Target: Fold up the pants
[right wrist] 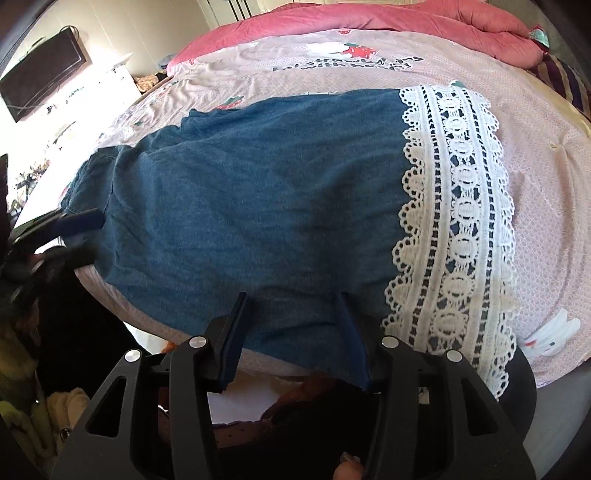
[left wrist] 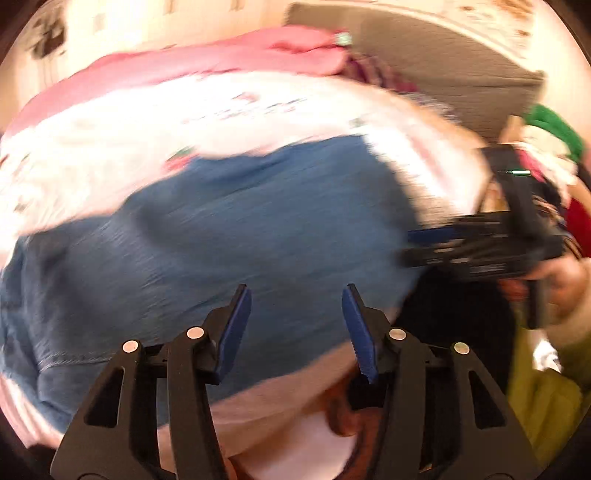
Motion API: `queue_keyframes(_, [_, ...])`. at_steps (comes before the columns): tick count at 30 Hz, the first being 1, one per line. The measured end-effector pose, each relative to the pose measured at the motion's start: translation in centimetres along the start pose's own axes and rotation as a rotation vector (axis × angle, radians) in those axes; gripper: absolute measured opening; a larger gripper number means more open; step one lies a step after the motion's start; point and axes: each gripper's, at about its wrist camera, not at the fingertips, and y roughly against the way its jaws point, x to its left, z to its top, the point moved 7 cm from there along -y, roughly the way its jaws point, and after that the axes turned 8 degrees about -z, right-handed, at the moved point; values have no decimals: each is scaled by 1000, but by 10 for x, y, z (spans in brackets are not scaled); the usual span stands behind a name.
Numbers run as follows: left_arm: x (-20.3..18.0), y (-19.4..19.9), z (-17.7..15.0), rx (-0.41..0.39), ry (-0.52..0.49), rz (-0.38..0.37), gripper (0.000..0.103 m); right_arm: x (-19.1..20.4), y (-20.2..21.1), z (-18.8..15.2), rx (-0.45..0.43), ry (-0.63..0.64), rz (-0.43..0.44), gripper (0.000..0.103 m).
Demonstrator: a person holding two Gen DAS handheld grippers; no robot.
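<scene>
Blue denim pants (right wrist: pixel 258 192) with a wide white lace hem (right wrist: pixel 458 206) lie flat across the bed, waist end to the left, lace end to the right. In the blurred left wrist view the pants (left wrist: pixel 221 240) fill the middle. My left gripper (left wrist: pixel 295 295) is open and empty above the near edge of the pants; it also shows in the right wrist view (right wrist: pixel 83 236) at the pants' left end. My right gripper (right wrist: pixel 291 299) is open over the near edge of the denim, holding nothing. It shows in the left wrist view (left wrist: pixel 428 245) at the right.
The bed has a pale pink printed sheet (right wrist: pixel 546 192) and a pink quilt (right wrist: pixel 406 18) bunched at the far side. A TV (right wrist: pixel 44 70) hangs on the left wall. Piled clothes (left wrist: pixel 550 147) sit at the right. A green garment (left wrist: pixel 543 391) is beside the bed.
</scene>
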Motion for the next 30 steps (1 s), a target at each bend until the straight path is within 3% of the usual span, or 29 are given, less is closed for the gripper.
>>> queue_keyframes(3, [36,-6,-10,19,76,99,44,7,22,20,-54,-21,60,55])
queue_keyframes(7, [38,-19,-11,24,43,114,51,37,39,66,-127,39,145,63])
queue_keyframes(8, [34,-18,-10,19,27,109,56,49,34,83,-122,57,159,63])
queue_keyframes(11, [27,-2,-2,-32,54,38,58,73,19,117,-116,110,165,63])
queue_keyframes(13, [28,12,9,-87,58,29,63,86,5,139,-97,128,178,63])
queue_keyframes(14, [30,21,20,-125,52,45,68,91,-3,150,-79,128,184,63])
queue_keyframes(18, [54,23,37,-141,65,172,71,95,-41,179,4,111,166,61])
queue_keyframes(21, [76,20,36,-142,124,235,79,109,-54,187,31,161,153,54])
queue_keyframes(25, [96,22,31,-146,127,341,80,119,-68,189,78,195,156,48])
queue_keyframes(27, [99,18,26,-131,144,339,80,123,-76,189,103,217,141,43])
queue_keyframes(30, [110,20,14,-102,186,319,80,126,-94,184,174,217,123,18])
